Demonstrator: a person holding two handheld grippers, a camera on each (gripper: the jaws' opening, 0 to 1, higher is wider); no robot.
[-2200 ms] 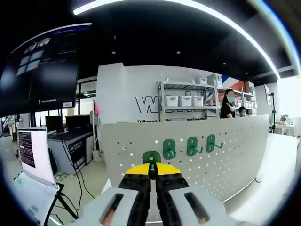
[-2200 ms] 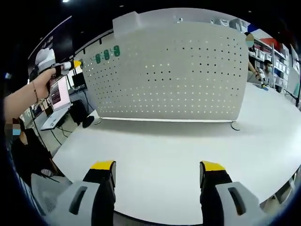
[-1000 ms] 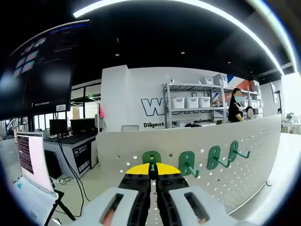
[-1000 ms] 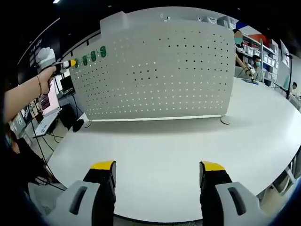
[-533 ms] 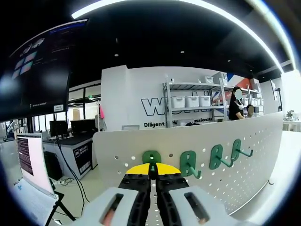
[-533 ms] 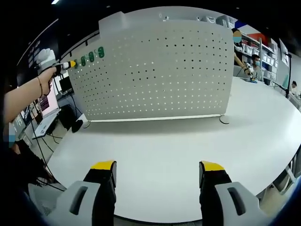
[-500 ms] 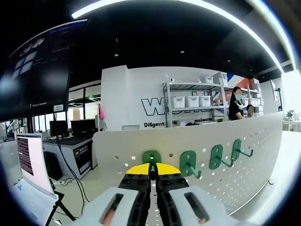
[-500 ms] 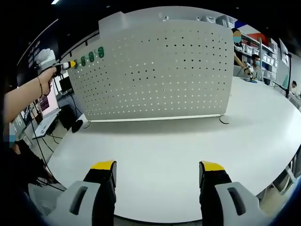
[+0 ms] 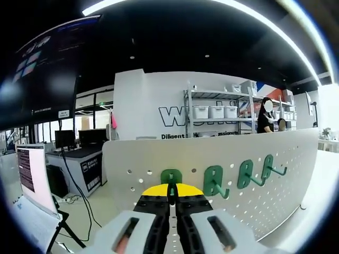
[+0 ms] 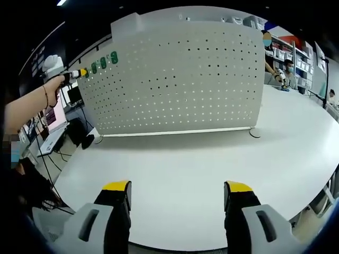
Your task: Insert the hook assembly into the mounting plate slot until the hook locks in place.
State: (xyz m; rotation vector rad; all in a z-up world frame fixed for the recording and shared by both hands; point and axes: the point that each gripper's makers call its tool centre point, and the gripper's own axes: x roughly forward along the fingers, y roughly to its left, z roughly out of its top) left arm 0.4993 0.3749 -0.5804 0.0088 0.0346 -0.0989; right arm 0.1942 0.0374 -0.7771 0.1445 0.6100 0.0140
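White tabletop (image 10: 175, 174) runs bare to the upright pegboard (image 10: 180, 79) at its far side. My right gripper (image 10: 177, 197) hangs over the near edge, jaws wide apart, holding nothing. Far left, my left gripper (image 9: 170, 191) has its jaws pinched together on a green hook (image 9: 170, 177), pressed to the board's top left corner. Three more hooks (image 9: 243, 173) hang in a row to its right. Beyond stand shelves (image 9: 212, 114) and a laptop (image 9: 29, 174).
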